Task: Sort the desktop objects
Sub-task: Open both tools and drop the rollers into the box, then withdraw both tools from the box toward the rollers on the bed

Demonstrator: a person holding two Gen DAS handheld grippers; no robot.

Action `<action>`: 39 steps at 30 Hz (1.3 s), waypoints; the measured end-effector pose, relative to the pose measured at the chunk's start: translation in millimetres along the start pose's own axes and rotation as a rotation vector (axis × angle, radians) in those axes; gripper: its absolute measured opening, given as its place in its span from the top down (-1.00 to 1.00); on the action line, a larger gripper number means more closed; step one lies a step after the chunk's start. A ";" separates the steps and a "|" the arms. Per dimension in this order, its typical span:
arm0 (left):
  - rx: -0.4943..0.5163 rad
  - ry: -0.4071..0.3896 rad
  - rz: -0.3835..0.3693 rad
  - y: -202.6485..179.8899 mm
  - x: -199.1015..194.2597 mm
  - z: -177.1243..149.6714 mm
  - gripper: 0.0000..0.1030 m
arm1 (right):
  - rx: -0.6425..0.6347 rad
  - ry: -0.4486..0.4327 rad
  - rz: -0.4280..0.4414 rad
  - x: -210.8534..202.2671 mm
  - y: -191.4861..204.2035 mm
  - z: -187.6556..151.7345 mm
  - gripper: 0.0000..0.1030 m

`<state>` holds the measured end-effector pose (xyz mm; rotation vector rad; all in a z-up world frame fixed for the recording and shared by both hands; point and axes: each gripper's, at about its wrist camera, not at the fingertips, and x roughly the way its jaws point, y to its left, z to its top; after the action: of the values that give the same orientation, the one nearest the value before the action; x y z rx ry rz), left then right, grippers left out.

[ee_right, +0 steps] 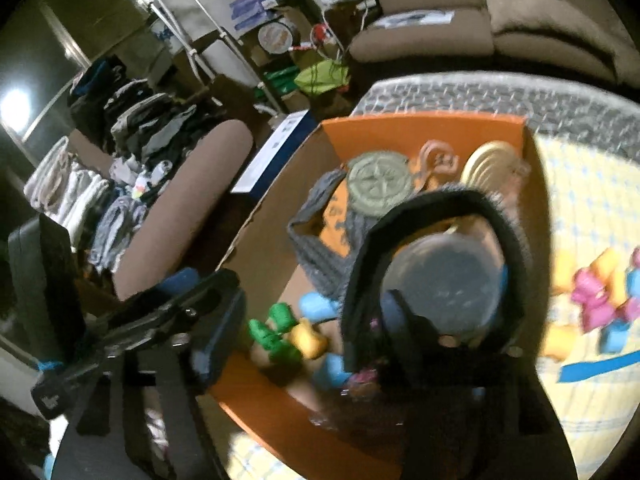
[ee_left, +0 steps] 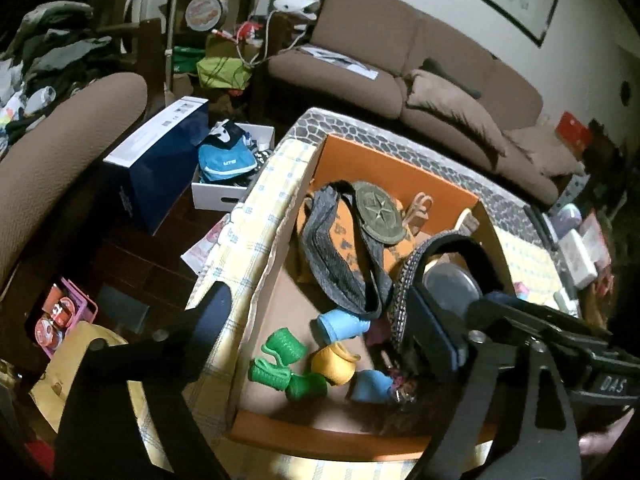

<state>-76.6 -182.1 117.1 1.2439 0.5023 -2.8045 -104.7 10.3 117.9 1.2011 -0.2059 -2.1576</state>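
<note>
Both tools, left tool (ee_left: 320,344) and right tool (ee_right: 320,312), hang open and empty over the orange box (ee_left: 384,156), where the black headband (ee_right: 440,208) perched on the clutter could slide or snag a finger.

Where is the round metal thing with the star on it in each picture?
Left wrist view: the round star medallion lies right of centre, toward the far end of the orange box, on a grey strap.
Right wrist view: the same medallion sits a little above centre, again near the box's far wall.
Shared landmark: the green toy pieces at the box's near end.
</note>
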 end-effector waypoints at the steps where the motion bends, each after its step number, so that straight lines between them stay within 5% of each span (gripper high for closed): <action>1: -0.005 -0.004 -0.001 0.1 -0.5 0.5 -0.87 | -0.018 -0.007 -0.020 -3.0 0.3 -0.1 -0.60; 8: 0.025 -0.019 0.010 -12.9 -0.8 -0.5 -0.99 | -0.128 -0.005 -0.159 -9.5 -2.8 -5.7 -0.95; 26: 0.154 -0.022 0.025 -72.6 5.9 -13.0 -1.00 | -0.126 -0.011 -0.315 -36.1 -42.2 -15.5 -0.99; 39: 0.198 -0.046 -0.059 -124.3 6.1 -22.1 -1.00 | -0.024 -0.034 -0.339 -80.4 -108.2 -21.8 -0.99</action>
<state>-84.6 -57.0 133.4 1.2102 0.2686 -2.9863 -107.9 146.8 115.7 1.2593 0.0117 -2.4632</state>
